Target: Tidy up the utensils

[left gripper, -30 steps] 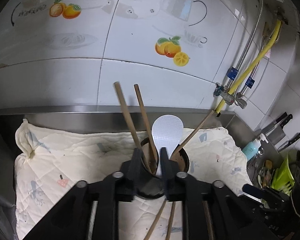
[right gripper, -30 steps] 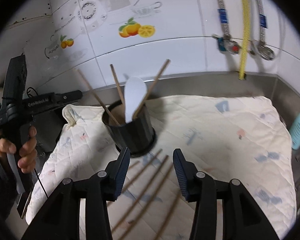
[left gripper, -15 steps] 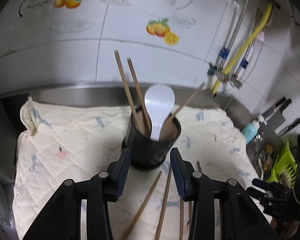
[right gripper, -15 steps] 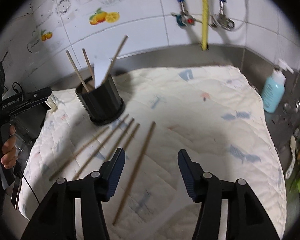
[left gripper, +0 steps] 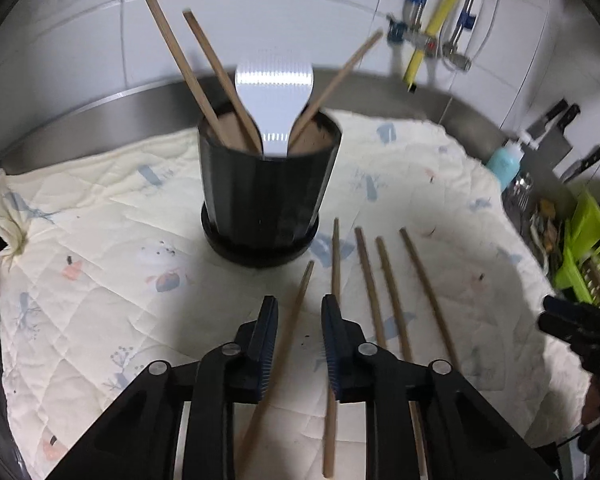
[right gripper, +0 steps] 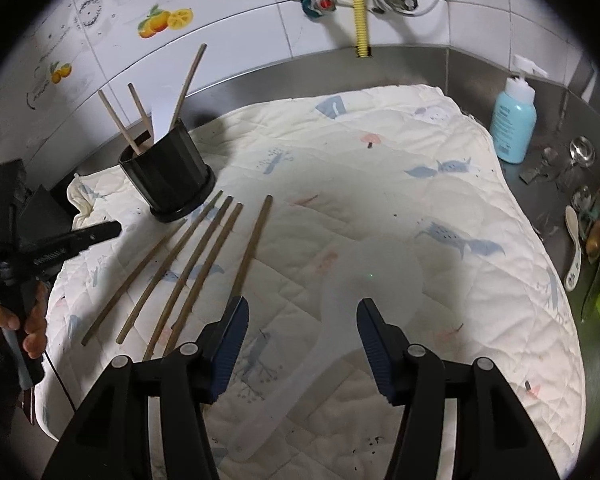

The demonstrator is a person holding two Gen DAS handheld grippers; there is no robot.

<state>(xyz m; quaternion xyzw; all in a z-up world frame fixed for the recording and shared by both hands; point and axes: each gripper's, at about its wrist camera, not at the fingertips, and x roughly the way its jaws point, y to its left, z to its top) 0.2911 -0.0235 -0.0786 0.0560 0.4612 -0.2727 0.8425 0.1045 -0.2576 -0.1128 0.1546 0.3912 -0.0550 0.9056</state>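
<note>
A black utensil holder (left gripper: 268,200) stands on the quilted cloth (left gripper: 100,240) with three chopsticks and a white rice paddle (left gripper: 274,96) in it. Several loose chopsticks (left gripper: 384,280) lie in front of it. My left gripper (left gripper: 300,316) hangs low over the leftmost chopstick (left gripper: 302,292), which lies between the closing jaws with a gap on both sides. In the right wrist view the holder (right gripper: 168,180) and chopsticks (right gripper: 204,256) are at the left. My right gripper (right gripper: 302,316) stands open over a translucent paddle (right gripper: 372,276) lying on the cloth.
A blue bottle (right gripper: 514,128) and a white spoon (right gripper: 574,248) sit on the steel counter to the right. A green rack (left gripper: 588,256) and knives (left gripper: 556,120) are further right. Pipes and valves (right gripper: 360,8) hang on the tiled wall. A hand (right gripper: 32,320) holds the left gripper.
My left gripper came down from the holder to the loose chopsticks, and its jaws narrowed. My right gripper shifted right to above the translucent paddle, with its jaws wider than a second ago.
</note>
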